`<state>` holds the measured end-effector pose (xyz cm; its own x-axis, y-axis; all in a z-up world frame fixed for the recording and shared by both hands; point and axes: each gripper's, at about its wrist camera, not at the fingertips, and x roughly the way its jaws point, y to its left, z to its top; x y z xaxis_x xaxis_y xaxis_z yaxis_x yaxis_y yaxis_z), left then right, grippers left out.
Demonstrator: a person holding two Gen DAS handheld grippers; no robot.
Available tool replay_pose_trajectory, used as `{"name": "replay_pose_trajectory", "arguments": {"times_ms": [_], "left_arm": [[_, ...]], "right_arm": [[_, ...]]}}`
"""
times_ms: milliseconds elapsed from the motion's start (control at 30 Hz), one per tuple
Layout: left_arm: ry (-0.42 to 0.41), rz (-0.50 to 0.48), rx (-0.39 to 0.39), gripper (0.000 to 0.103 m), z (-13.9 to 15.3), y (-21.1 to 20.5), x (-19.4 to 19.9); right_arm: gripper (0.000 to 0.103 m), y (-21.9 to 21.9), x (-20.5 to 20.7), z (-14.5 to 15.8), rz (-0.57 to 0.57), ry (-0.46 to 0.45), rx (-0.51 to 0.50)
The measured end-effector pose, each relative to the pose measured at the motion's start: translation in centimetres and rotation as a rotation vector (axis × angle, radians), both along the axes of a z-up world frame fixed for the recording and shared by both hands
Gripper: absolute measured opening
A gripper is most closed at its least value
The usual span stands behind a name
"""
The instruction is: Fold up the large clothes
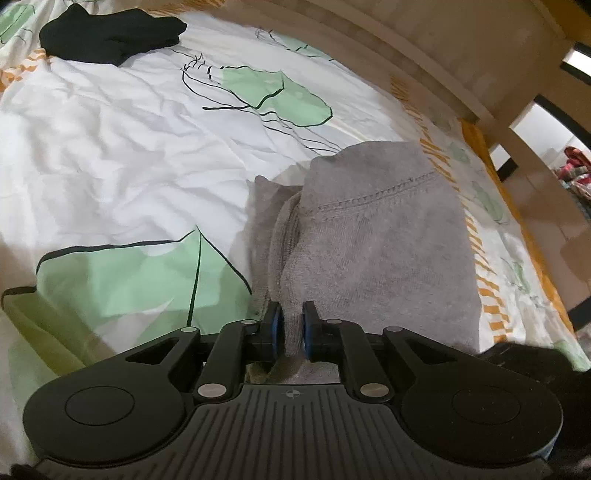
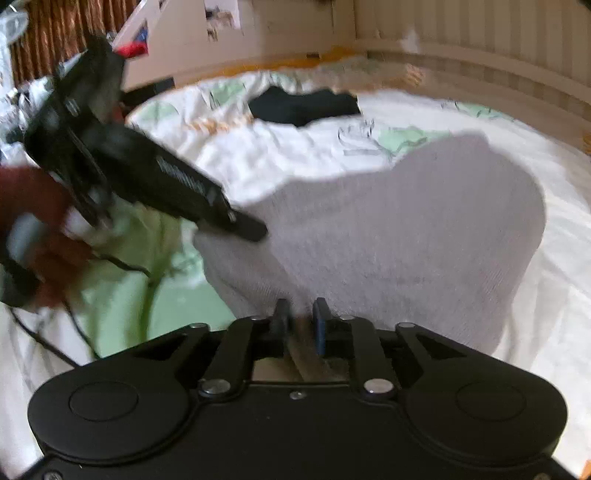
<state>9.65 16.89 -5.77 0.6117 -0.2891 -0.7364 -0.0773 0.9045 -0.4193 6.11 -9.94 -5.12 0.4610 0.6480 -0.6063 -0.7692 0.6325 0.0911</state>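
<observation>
Both the left gripper (image 1: 290,330) and right gripper (image 2: 300,325) pinch the grey garment (image 1: 373,236), which hangs forward from their jaws toward the bed's (image 1: 110,155) far edge.

Rumpled white bedsheet (image 1: 122,155) with green leaf print, wooden headboard (image 1: 417,33) behind, brown curtain (image 2: 55,33) off left.

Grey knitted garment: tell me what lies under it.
The grey knitted garment lies on the white bedsheet with green leaf print. Anything beneath its folds is hidden.
</observation>
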Motion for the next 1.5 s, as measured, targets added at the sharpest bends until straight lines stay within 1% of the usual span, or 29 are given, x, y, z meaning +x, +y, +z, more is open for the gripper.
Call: {"name": "replay_pose_trajectory", "arguments": {"times_ms": [67,100,167,233,267,300,333,400,500,533,567,600,633,667,733,800,833,867,900,933,967,1000,1067,1100,1200,1267,1333,1400,1500], "left_arm": [[0.002,0.000,0.008,0.013,-0.2,-0.1,0.0],[0.001,-0.002,0.012,0.014,-0.2,-0.1,0.1],[-0.004,-0.005,0.022,0.014,-0.1,-0.1,-0.1],[-0.006,-0.007,0.026,0.015,-0.1,0.0,-0.2],[-0.007,-0.006,0.027,0.015,-0.1,0.0,-0.2],[-0.007,-0.006,0.028,0.015,-0.1,0.1,-0.2],[-0.008,-0.006,0.029,0.016,-0.1,0.0,-0.3],[-0.009,-0.008,0.032,0.016,-0.1,0.0,-0.3],[-0.009,-0.022,0.045,0.019,-0.1,-0.3,-0.4],[-0.008,-0.028,0.057,0.019,-0.1,-0.5,-0.4],[-0.005,-0.031,0.075,0.020,-0.1,-0.7,-0.4],[-0.005,-0.031,0.087,0.021,-0.1,-0.8,-0.4],[-0.006,-0.032,0.088,0.024,0.0,-0.8,-0.4],[-0.006,-0.035,0.083,0.029,0.1,-0.8,-0.4],[-0.019,-0.035,0.078,0.033,0.5,-0.9,-0.6],[-0.048,-0.042,0.080,0.040,1.4,-1.1,-0.9],[-0.071,-0.043,0.080,0.046,2.0,-1.1,-1.1],[-0.101,-0.043,0.080,0.053,2.6,-1.2,-1.2],[-0.130,-0.045,0.087,0.057,3.3,-1.3,-1.2],[-0.151,-0.048,0.097,0.067,3.8,-1.5,-1.1],[-0.173,-0.054,0.108,0.076,4.2,-1.6,-0.8],[-0.188,-0.059,0.118,0.078,4.5,-1.8,-0.3],[-0.184,-0.058,0.124,0.078,4.4,-1.9,0.9],[-0.170,-0.059,0.117,0.078,4.2,-1.8,1.6],[-0.093,-0.072,0.071,0.078,2.7,-1.5,3.6],[-0.038,-0.083,0.058,0.078,1.6,-1.2,4.3],[0.006,-0.108,0.078,0.078,0.6,-1.1,4.8],[0.040,-0.125,0.088,0.079,-0.1,-1.0,4.9],[0.093,-0.130,0.032,0.082,-1.4,-0.4,5.2]], "right_arm": [[0.045,-1.9,0.4,1.7,-0.024,-0.017,0.066],[0.049,-2.9,1.0,2.6,-0.056,-0.030,0.094],[0.050,-4.4,2.5,3.7,-0.142,-0.055,0.124],[0.049,-5.7,5.2,4.4,-0.247,-0.081,0.130],[0.043,-6.1,6.4,4.4,-0.288,-0.088,0.132],[0.026,-6.4,7.8,4.4,-0.324,-0.090,0.131],[0.022,-6.7,8.9,4.2,-0.360,-0.094,0.126],[0.022,-6.4,10.6,3.7,-0.396,-0.103,0.115],[0.023,-4.6,12.1,2.1,-0.414,-0.081,0.076],[0.023,-3.7,12.3,1.2,-0.398,-0.058,0.042],[0.021,-2.4,12.7,0.0,-0.354,-0.016,-0.012],[0.019,-1.3,12.6,-0.8,-0.332,-0.036,-0.061],[0.019,-0.2,11.7,-1.0,-0.313,-0.116,-0.112],[0.016,0.6,11.1,-1.1,-0.303,-0.155,-0.153],[0.015,0.5,10.9,-0.7,-0.293,-0.152,-0.155],[0.015,-0.8,11.1,0.0,-0.298,-0.118,-0.097],[0.015,-1.8,11.1,0.4,-0.307,-0.103,-0.064],[0.021,-2.7,10.9,0.9,-0.317,-0.099,-0.035],[0.042,-3.8,10.5,1.5,-0.326,-0.097,0.008],[0.055,-4.5,10.7,1.9,-0.338,-0.092,0.049],[0.078,-5.6,10.6,2.4,-0.351,-0.081,0.091],[0.088,-6.4,10.8,2.6,-0.361,-0.061,0.137],[0.087,-8.2,11.5,2.5,-0.384,0.021,0.217],[0.087,-9.0,12.0,2.1,-0.399,0.082,0.249],[0.087,-11.7,13.6,-0.1,-0.432,0.289,0.393],[0.087,-12.7,14.2,-1.7,-0.459,0.385,0.468],[0.088,-13.2,14.8,-2.9,-0.467,0.443,0.501],[0.088,-12.9,15.3,-4.0,-0.446,0.484,0.506],[0.088,-12.1,16.3,-5.4,-0.407,0.545,0.547]]}}
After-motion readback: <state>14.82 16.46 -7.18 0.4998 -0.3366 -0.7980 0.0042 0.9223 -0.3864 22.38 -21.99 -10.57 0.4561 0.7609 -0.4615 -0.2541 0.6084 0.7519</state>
